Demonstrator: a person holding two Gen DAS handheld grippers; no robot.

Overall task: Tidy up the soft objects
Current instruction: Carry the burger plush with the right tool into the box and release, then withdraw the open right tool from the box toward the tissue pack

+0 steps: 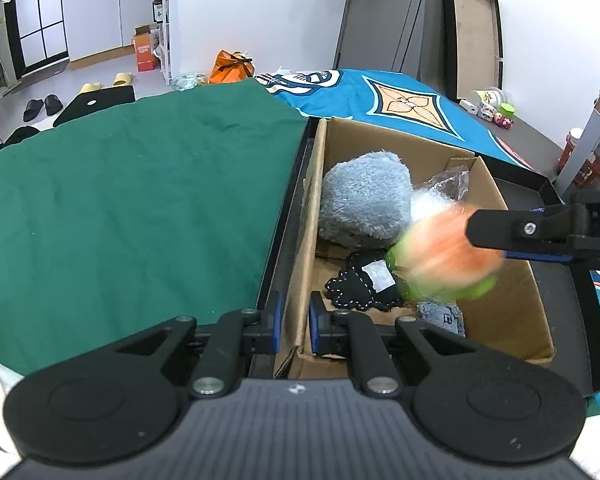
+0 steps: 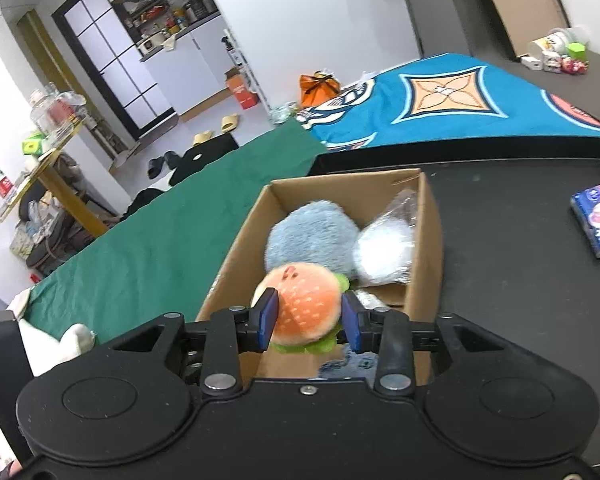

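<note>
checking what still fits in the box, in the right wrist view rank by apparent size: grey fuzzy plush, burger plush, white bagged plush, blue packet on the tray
1. grey fuzzy plush
2. burger plush, close to the grey one, but nearest the camera, so unsure
3. white bagged plush
4. blue packet

A green cloth (image 1: 132, 200) covers the near part of the bed, and a teal blanket (image 2: 452, 100) with an orange diamond covers the far part. A blue packet (image 2: 598, 220) lies on the black tray (image 2: 520, 280) at its right edge. On the floor beyond the bed — black slippers (image 1: 42, 107), yellow slippers (image 1: 108, 82), an orange box (image 1: 146, 50) against the white cabinets, an orange bag (image 1: 232, 68). A framed board (image 1: 474, 32) leans on the wall. Small jars and toys (image 2: 556, 54) sit on the grey shelf at the far right corner.
</note>
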